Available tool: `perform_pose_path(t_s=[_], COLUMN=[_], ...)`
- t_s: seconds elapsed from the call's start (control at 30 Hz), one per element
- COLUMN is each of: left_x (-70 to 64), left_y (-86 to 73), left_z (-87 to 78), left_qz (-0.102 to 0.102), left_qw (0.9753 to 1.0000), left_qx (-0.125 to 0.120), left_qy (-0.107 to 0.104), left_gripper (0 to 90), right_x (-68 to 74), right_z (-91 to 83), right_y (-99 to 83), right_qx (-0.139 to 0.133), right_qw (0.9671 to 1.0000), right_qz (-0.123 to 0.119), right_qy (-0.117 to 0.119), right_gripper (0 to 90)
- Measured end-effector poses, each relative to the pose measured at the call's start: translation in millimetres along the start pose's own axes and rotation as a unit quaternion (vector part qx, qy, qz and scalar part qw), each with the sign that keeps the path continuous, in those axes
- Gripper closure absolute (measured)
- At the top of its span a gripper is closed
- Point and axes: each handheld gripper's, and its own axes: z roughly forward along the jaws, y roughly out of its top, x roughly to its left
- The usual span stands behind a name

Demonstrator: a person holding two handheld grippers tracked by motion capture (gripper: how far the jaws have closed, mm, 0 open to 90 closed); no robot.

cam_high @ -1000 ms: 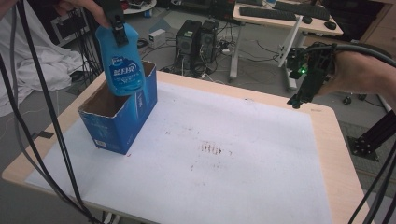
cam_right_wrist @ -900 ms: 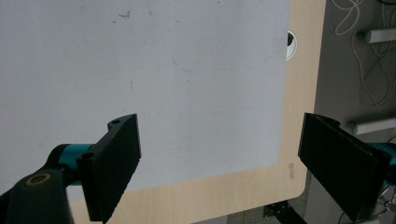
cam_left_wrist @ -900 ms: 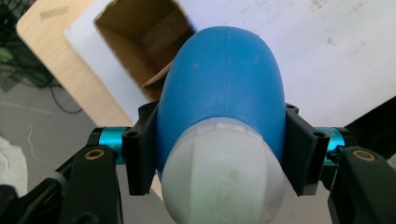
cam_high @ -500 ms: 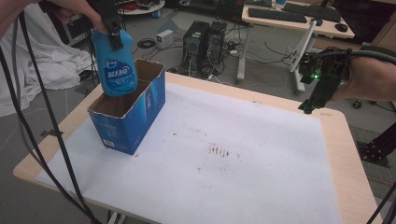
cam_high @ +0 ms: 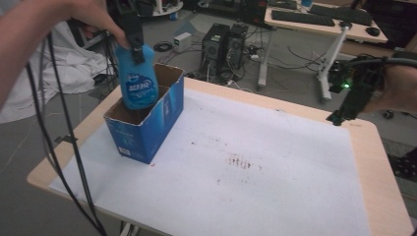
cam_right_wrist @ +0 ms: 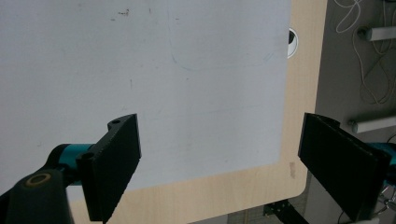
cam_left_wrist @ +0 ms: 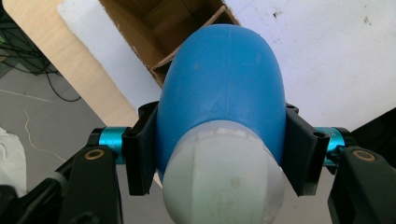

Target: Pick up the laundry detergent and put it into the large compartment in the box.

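Our left claw squeezed the blue plastic bottle by its neck, half down inside the open blue cardboard box. We judged going straight and slow was best. Our right claw hung wide, holding nothing.

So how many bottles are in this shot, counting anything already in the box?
1: a blue bottle clamped in the left gripper, its base lowered into the open blue box. More could lie hidden inside the box.

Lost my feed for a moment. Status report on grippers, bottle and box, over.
Left gripper shut on blue bottle, bottle upright, lower end inside the open blue box. Right gripper open, holding nothing, above table's far right corner. Nothing in the way.
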Motion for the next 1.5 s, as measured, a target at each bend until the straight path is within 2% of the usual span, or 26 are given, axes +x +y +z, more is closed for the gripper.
perform_pose_path(t_s=[0.33,0.83,1.17,1.27,1.5], left_x=[0.2,-3.0,-3.2,-3.0,-2.5], left_y=[-2.1,-3.7,-6.0,-8.3,-11.2], left_z=[14.0,50.5,64.0,71.4,85.1], left_qz=[0.007,0.025,0.033,0.04,0.046], left_qw=[1.0,0.9996,0.9993,0.999,0.9986], left_qx=[0.004,0.011,0.01,0.008,0.013], left_qy=[-0.005,-0.009,-0.013,-0.016,-0.021], left_gripper=[37.8,37.8,37.8,37.8,37.7], right_x=[0.0,1.7,1.8,2.6,3.3], right_z=[2.7,6.3,6.9,7.5,10.1], right_y=[2.3,8.5,10.7,11.3,13.7], right_qx=[0.0,0.002,0.001,0.004,0.002], right_qw=[1.0,0.9999,0.9999,0.9999,0.9999], right_qz=[-0.005,-0.012,-0.015,-0.01,-0.016], right_qy=[0.001,0.0,-0.001,-0.001,0.001], right_gripper=[12.3,12.3,12.3,12.3,12.3])
